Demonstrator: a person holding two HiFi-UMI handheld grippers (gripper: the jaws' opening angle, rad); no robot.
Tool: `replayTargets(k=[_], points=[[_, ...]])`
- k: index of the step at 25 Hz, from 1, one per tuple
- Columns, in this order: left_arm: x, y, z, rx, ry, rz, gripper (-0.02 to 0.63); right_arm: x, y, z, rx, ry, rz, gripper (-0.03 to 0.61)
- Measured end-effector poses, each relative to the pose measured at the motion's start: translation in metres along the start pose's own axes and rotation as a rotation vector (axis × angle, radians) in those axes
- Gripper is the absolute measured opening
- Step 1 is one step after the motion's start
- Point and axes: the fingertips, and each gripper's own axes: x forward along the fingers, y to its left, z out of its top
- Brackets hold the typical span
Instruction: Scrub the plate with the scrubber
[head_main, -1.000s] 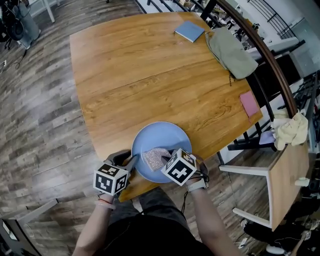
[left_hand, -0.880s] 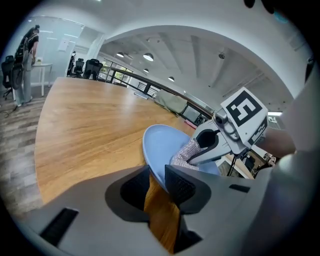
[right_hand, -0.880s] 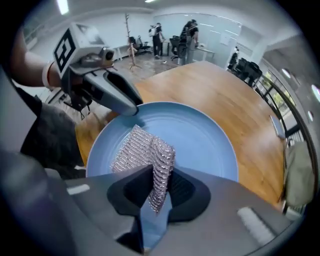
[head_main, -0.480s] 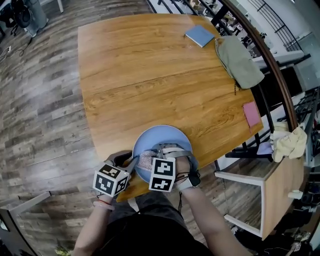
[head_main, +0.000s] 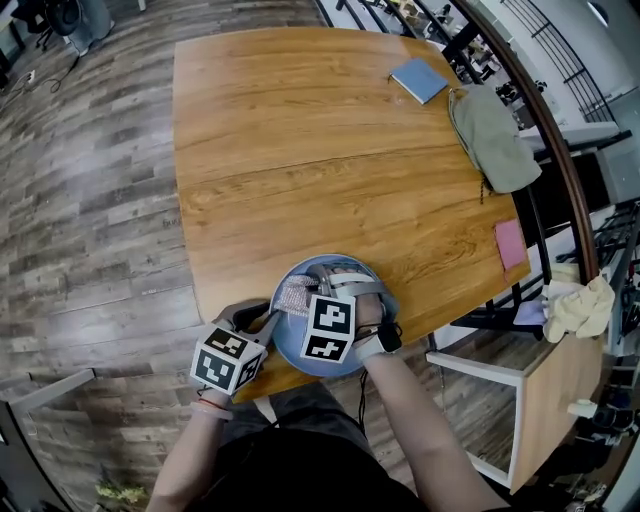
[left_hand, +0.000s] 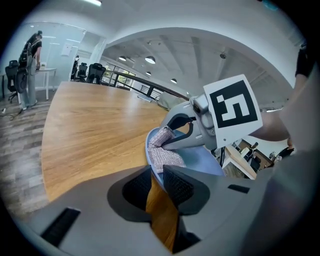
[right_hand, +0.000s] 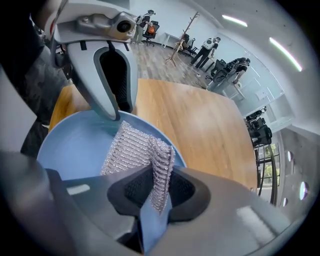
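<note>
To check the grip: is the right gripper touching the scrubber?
Touching. The right gripper pinches the scrubber between its jaws, seen in the right gripper view.

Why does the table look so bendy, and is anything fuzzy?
Head view: the wide lens bows the brown wooden table. Left gripper view: dark corners, curved table edge. Right gripper view: the silvery mesh scrubber on the round blue plate looks sharp.

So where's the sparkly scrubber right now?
The silvery mesh scrubber sits on the round blue plate, towards its left in the head view, pinched in the right claw, near the front edge of the wooden table.
</note>
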Motion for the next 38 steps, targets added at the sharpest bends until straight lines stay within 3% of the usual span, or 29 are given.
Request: replayTargets(k=[7, 16, 26, 38], points=[[-0.002, 0.018, 0.011, 0.010, -0.012, 0.044, 0.051, 0.005, -0.020, -0.005, 0.006, -0.009, -0.039, 0.081], [-0.003, 0.019, 0.012, -0.008, -0.015, 0.060, 0.046, 0.000, -0.025, -0.052, 0.112, 0.069, -0.090, 0.078], [-0.002, 0.019, 0.013, 0.000, -0.012, 0.063, 0.046, -0.020, 0.005, -0.094, 0.217, 0.129, -0.095, 0.078], [0.000, 0.019, 0.014, 0.014, -0.015, 0.064, 0.046, -0.042, 0.061, -0.105, 0.355, 0.162, -0.020, 0.077]])
